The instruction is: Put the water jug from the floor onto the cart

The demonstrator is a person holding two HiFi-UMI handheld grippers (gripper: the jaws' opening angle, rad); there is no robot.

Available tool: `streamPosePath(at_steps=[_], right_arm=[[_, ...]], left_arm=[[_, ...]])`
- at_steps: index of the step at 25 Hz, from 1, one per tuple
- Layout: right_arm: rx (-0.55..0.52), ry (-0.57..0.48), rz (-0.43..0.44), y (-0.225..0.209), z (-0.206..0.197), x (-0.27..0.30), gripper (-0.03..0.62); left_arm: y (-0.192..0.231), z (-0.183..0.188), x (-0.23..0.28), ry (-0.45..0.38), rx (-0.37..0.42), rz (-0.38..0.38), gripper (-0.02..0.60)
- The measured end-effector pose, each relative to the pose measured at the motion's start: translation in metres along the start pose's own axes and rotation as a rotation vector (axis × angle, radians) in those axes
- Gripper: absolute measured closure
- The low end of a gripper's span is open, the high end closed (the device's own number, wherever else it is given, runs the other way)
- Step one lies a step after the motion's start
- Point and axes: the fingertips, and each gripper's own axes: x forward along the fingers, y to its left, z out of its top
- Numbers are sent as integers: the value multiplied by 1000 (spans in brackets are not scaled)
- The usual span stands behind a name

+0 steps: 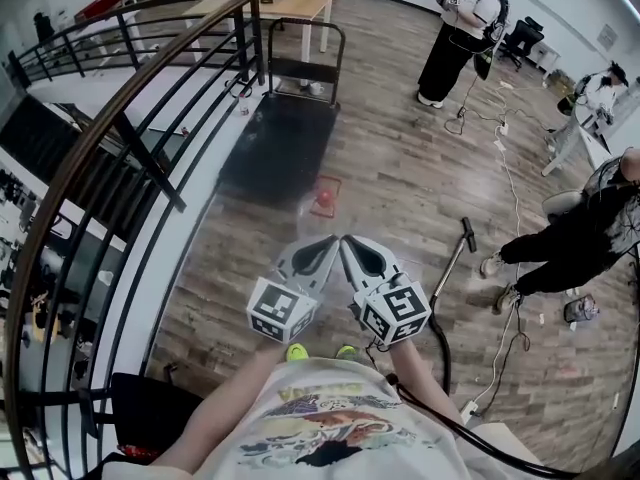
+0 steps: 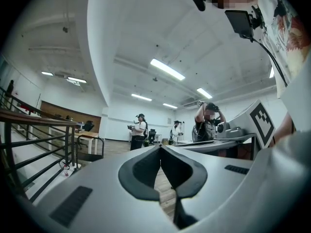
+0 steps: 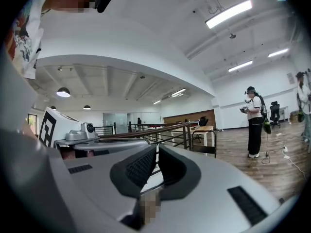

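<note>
The water jug, clear with a red cap, stands on the wood floor just right of the cart's near end. The black flat cart lies ahead with its upright handle at the far end; it also shows as the cart and the cart handle. My left gripper and right gripper are held side by side in front of my chest, pointing level toward the jug and short of it. The left gripper and right gripper are both shut with nothing between the jaws.
A dark railing runs along the left beside the cart. A wooden table stands beyond the cart. A person stands at the back right, another crouches at the right. Cables and a black-handled tool lie on the floor.
</note>
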Motion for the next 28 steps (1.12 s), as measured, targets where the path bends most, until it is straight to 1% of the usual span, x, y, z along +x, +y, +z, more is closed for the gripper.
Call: streamPosePath(at_steps=[5,12,19,28], right_arm=[[4,5,-19,10,-3,4,566],[11,21,-11,15,-9,10,566],[45,32,-18,-5,-20,25,566],[67,51,-9,-40,-26,59,566]], left_arm=[[6,-2,-9,5,-5,-2,572],[13,-8,-13,14,-25,-6,572],[26,-18,5,35,-32,28,571],[56,-27,42,55,-37,38,572]])
